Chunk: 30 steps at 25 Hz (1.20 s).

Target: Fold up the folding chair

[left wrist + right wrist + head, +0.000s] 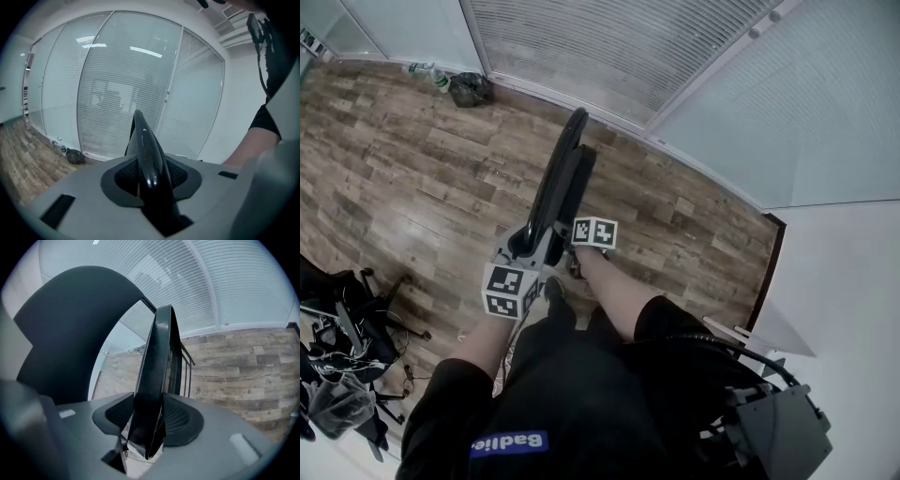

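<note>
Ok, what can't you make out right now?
1. Head view: the folding chair's feet, hidden behind the left gripper, the right gripper and the person's arms.
2. Left gripper view: everything past the chair's near edge, hidden behind that edge.
3. Head view: the small things by the window, too small to identify.

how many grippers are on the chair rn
2: the left gripper grips one black edge of the folding chair; the right gripper grips it just to the right. None hidden.

Lettering and signs: one label, two coded cubes.
Blue patch (508, 443) with white lettering on the person's black top, not read off here. Black-and-white square code markers on the left marker cube (510, 291) and the right marker cube (594, 232).
</note>
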Tool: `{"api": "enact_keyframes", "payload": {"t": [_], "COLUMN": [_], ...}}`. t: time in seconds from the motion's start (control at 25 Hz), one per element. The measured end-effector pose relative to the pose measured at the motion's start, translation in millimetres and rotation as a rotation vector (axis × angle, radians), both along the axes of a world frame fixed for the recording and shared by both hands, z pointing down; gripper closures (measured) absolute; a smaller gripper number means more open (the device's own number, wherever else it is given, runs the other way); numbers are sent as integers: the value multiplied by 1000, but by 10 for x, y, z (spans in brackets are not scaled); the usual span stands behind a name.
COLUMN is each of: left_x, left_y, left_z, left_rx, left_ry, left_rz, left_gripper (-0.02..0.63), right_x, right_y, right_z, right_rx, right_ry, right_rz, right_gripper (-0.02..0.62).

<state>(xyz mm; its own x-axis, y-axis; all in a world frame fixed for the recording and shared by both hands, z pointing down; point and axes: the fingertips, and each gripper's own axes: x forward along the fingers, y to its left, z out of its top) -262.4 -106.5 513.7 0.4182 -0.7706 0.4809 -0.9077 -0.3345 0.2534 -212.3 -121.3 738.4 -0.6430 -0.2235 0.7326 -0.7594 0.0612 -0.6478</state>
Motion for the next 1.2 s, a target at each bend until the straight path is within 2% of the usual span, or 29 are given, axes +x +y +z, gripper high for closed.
{"api": "enact_keyframes", "payload": {"t": [0.36,0.56,0.76,0.96,1.2], "left_x": [37,-122,-296,-529,-601], "left_y": [11,-7,-39,-86,-88], "left_z": [-6,-7,-25,-29,-19], "left_rx": [-16,4,-1,40,54], "left_ry": [-15,-10,-36,-55,-60], "left_rz": [19,7,-6,-26,-15], "left_gripper": [500,500,505,508,508], "right_x": [-274,-460,-612,-774,-756], "right_y": [-55,-55,-88,-88,-81], "right_z": [-51,-72,-83,-97,-182], "right_rx": [3,-10,10,30,56], "right_ry": [27,31,42,32,32], "right_rz": [-42,-44,-87,-128,-151], "right_gripper": [420,420,420,416,417]}}
